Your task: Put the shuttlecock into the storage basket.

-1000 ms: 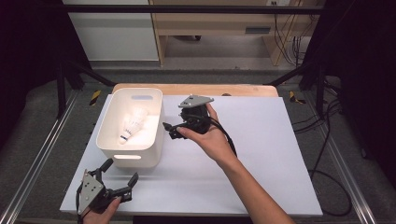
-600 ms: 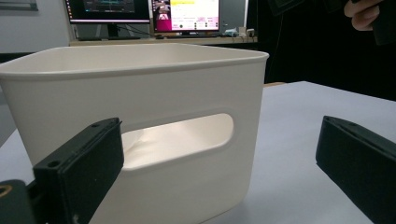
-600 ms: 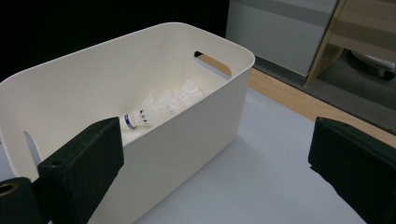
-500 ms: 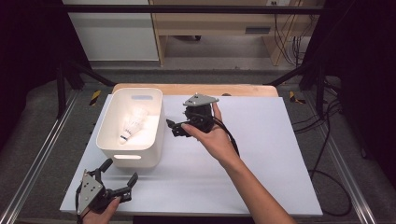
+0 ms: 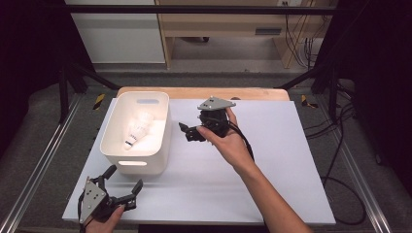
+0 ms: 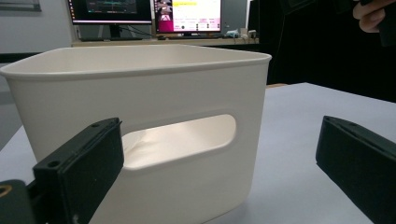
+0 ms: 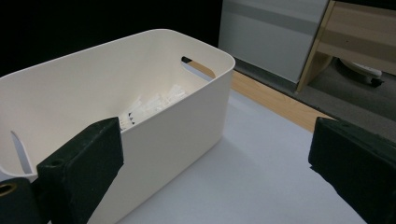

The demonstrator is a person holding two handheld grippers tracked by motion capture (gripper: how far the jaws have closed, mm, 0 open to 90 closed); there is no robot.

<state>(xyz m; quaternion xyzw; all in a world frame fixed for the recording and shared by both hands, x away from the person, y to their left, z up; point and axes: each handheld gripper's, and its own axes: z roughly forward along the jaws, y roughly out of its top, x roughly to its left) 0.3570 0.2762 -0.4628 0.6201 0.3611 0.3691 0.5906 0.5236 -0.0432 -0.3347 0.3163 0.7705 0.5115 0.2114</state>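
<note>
The desk (image 5: 291, 160) is covered by a pale, bluish-white sheet, with a strip of bare wood along its far edge. On it stands the white bin (image 5: 138, 131), a plastic tub with rounded corners, smooth walls and a slot handle cut into each of its 2 short ends. It sits just beyond the left gripper (image 5: 119, 187), whose jaws stand wide apart and hold nothing; in the left gripper view the bin's near end wall (image 6: 140, 116) with its slot rises straight ahead between those jaws. The right gripper (image 5: 187, 132) is held above the desk just beside the bin's long wall, its jaws also spread wide and empty, pointing toward the bin. In the right gripper view the bin (image 7: 140, 93) lies ahead and toward the left-hand jaw. Inside the bin lies the shuttlecock (image 5: 137, 127), white-feathered, on its side, with a dark band near its cork end.
</note>
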